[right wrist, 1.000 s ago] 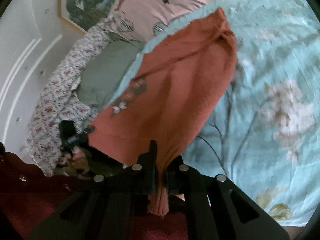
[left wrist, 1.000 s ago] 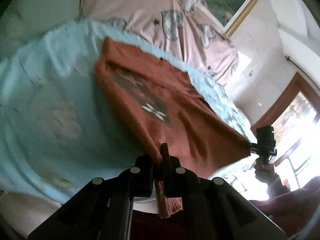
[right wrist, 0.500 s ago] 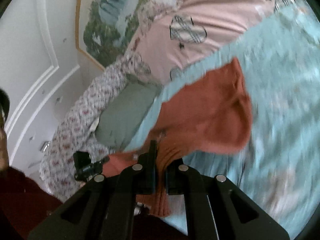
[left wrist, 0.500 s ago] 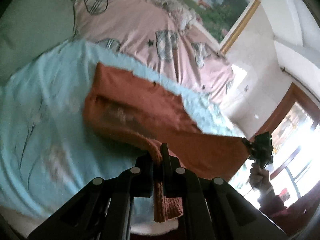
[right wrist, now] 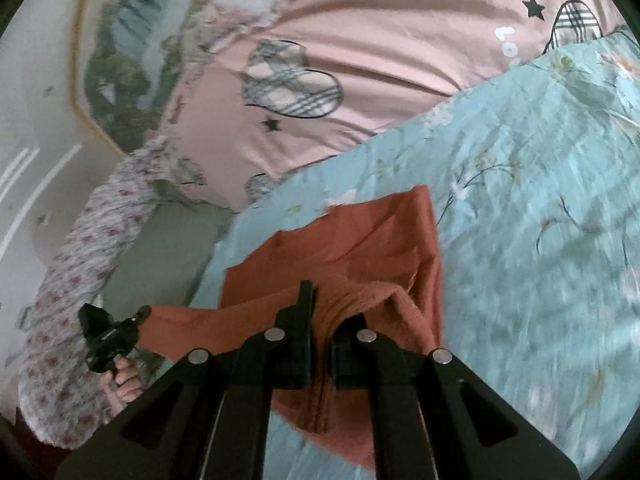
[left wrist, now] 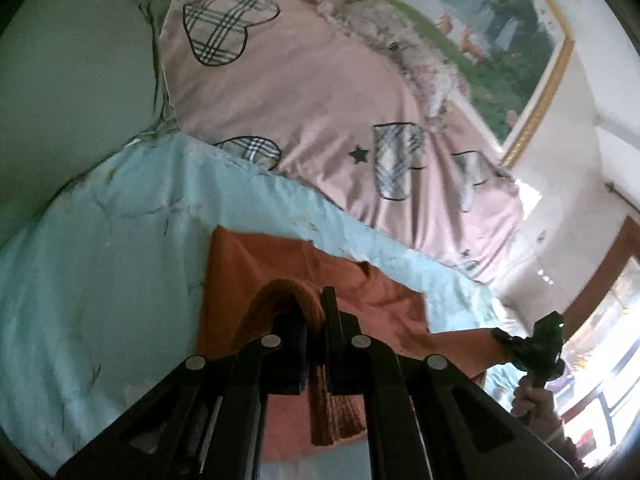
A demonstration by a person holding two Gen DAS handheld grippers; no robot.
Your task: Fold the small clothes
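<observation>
1. Since a moment ago, both grippers have carried the orange sweater's point(left wrist: 256, 280) hem toward the far edge of the blue quilt point(left wrist: 100, 240), doubling it over.
2. Left gripper point(left wrist: 316, 320) jaws are closed on the ribbed hem.
3. Right gripper point(right wrist: 320, 312) jaws pinch the hem too.
4. Sweater lies on the bed near the pink pillow point(left wrist: 320, 92).

Left wrist view: sits low behind the left gripper point(left wrist: 316, 344), looks forward along its jaws, close over the rust-orange garment point(left wrist: 372, 296) on the light blue floral bedspread point(left wrist: 100, 260), facing the pink heart-print duvet point(left wrist: 304, 92) and gold-framed painting point(left wrist: 500, 32). Right gripper point(left wrist: 536, 348) in view at far right. Right wrist view: same low spot behind its own jaws, same closeness, facing the same way, other gripper at lower left. Shared: garment, bedspread, duvet, painting, green pillow point(right wrist: 160, 256).
</observation>
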